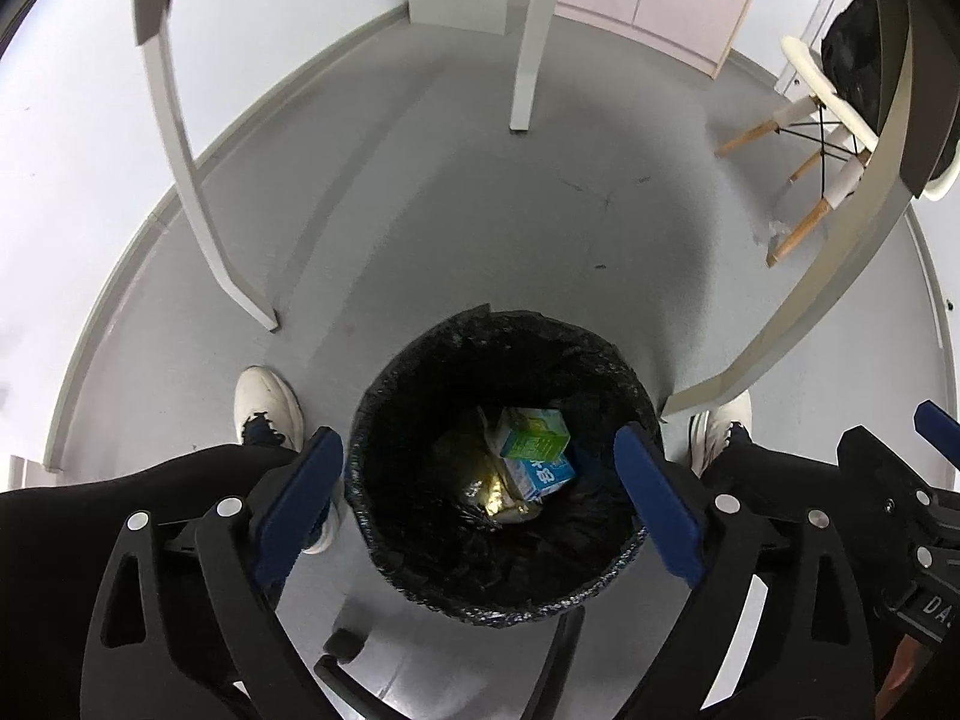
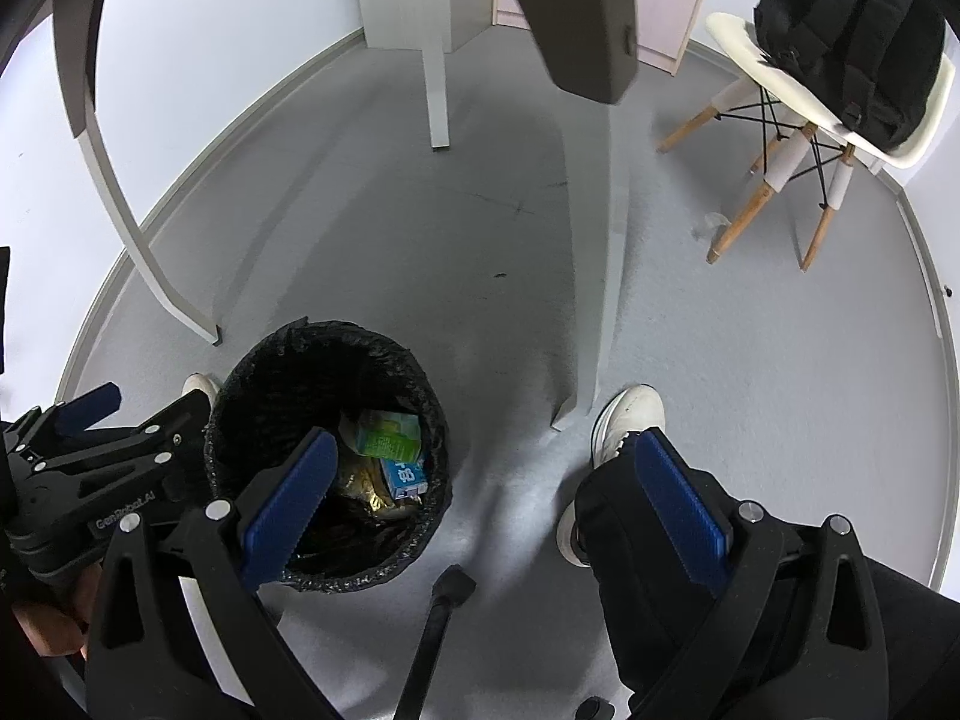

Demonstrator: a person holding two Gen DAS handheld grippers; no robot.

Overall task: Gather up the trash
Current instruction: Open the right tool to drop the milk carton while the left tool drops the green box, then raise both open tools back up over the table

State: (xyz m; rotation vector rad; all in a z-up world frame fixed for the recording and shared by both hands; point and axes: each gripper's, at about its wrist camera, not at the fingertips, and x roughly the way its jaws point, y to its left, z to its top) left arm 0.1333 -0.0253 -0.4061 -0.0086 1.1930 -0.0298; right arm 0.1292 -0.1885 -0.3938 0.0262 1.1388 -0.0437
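Observation:
A round bin with a black liner (image 1: 384, 408) stands on the grey floor between the person's feet. Inside it lie a green carton (image 1: 534, 435), a blue carton (image 1: 540, 474) and a shiny gold wrapper (image 1: 489, 489). My left gripper (image 1: 480, 492) hangs open and empty right above the bin. In the right wrist view the bin (image 2: 264, 360) is at lower left, with the green carton (image 2: 387, 435) and blue carton (image 2: 405, 476) inside. My right gripper (image 2: 486, 492) is open and empty, above the floor to the right of the bin. The left gripper's body (image 2: 90, 456) shows at far left.
White table legs (image 1: 210, 228) (image 1: 531, 42) (image 2: 437, 60) stand around the bin. A white chair (image 2: 780, 78) with wooden legs carries a black backpack (image 2: 858, 42) at the right. The person's white shoes (image 1: 267, 402) (image 2: 624, 420) flank the bin. A black chair base (image 2: 444, 600) lies below.

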